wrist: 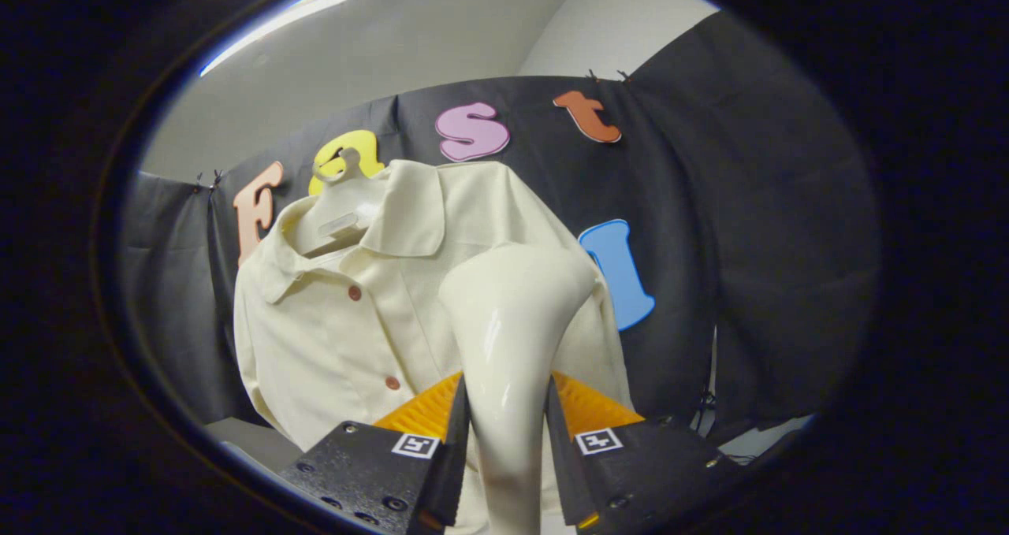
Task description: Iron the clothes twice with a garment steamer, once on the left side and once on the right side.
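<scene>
Cream cloth takes up the centre-left of my picture: the shirt [347, 314] hangs on a pale hanger [340, 212] against the black booth wall [709, 243], collar up, two reddish buttons [355, 292] running down its front. My gripper [504, 425] is clamped on the glossy white steamer [512, 338]; both fingers press its narrow neck in the lower centre, and its flared head rises ahead of them, in front of the shirt's right-of-picture half. I can't tell whether the head touches the cloth or sits just off it.

I judge I'm at one of the two passes, with the head set on that half of the shirt, but how much has been done I cannot say. The next move, I think, calls for a steady stroke along the panel, head facing the fabric, grip unchanged.

For room, bare wall lies open to the right of the picture beyond the shirt's side edge. The button strip and collar are the edges to steer clear of.
</scene>
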### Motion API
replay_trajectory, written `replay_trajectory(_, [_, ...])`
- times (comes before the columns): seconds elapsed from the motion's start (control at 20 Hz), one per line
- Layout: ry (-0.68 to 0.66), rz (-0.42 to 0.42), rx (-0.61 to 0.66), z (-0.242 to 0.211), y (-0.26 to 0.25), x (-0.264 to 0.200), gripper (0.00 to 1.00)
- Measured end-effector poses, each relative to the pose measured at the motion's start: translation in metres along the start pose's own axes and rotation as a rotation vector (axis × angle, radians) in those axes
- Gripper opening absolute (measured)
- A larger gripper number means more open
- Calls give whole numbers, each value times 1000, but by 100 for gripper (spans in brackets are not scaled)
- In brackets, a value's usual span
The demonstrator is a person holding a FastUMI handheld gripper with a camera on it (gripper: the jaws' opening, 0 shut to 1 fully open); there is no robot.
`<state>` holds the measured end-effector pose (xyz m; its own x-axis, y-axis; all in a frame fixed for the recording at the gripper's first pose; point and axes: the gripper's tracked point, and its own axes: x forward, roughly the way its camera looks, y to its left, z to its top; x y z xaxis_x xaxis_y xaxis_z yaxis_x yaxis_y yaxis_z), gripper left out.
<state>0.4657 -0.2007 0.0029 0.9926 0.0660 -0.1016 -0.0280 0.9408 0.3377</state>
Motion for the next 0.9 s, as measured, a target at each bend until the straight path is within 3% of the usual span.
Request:
replay_trajectory(0.2, [21, 38, -11, -14, 3, 1, 48])
replay_trajectory(0.45, [108, 77, -31, -64, 8, 0, 48])
replay_trajectory(0.9, [170, 50, 5, -120, -17, -12, 49])
